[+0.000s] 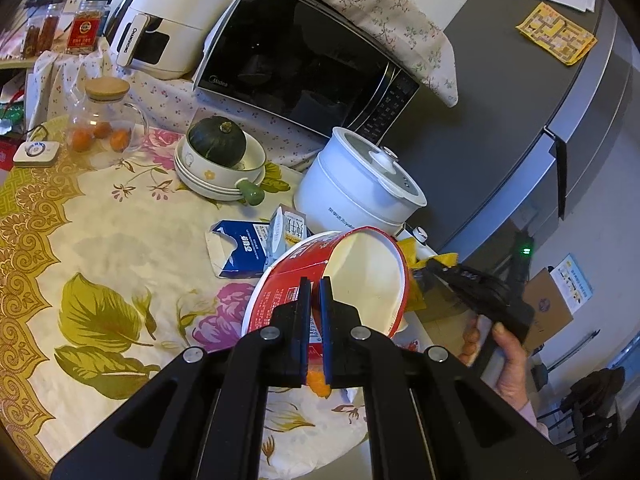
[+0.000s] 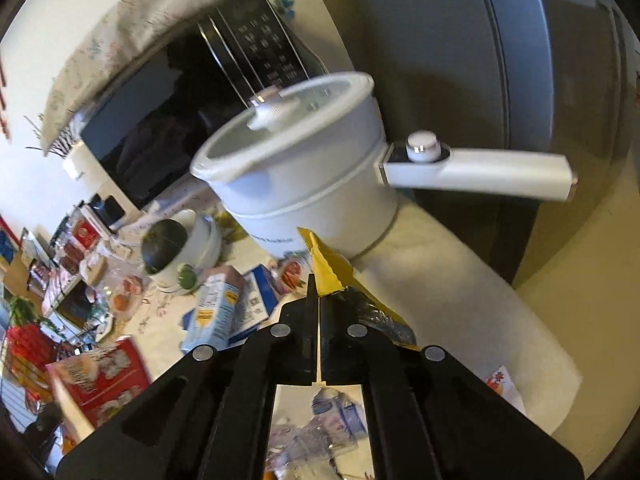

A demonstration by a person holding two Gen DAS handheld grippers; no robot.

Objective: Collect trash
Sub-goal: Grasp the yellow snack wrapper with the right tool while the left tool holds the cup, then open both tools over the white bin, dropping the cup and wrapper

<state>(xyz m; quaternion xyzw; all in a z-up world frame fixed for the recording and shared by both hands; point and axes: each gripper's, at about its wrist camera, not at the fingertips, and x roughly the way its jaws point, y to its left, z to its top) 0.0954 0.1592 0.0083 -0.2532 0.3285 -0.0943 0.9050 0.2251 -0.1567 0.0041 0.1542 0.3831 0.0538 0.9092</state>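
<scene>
My left gripper (image 1: 315, 286) is shut on the rim of a red and white instant-noodle bowl (image 1: 360, 276), held tilted above the table's near right edge; the bowl also shows in the right wrist view (image 2: 100, 376). My right gripper (image 2: 318, 280) is shut on a yellow foil wrapper (image 2: 326, 268), next to the white pot. In the left wrist view the right gripper (image 1: 440, 270) holds the wrapper (image 1: 424, 260) just right of the bowl. A blue and white flattened carton (image 1: 240, 250) and a small milk carton (image 1: 286, 230) lie on the table behind the bowl.
A white electric pot (image 1: 360, 184) with a long handle (image 2: 480, 170) stands by the grey fridge (image 1: 540, 100). A bowl with a green squash (image 1: 218, 144), a glass jar (image 1: 106, 124), a microwave (image 1: 304, 64) and an air fryer (image 1: 176, 20) stand behind on the floral tablecloth (image 1: 100, 240).
</scene>
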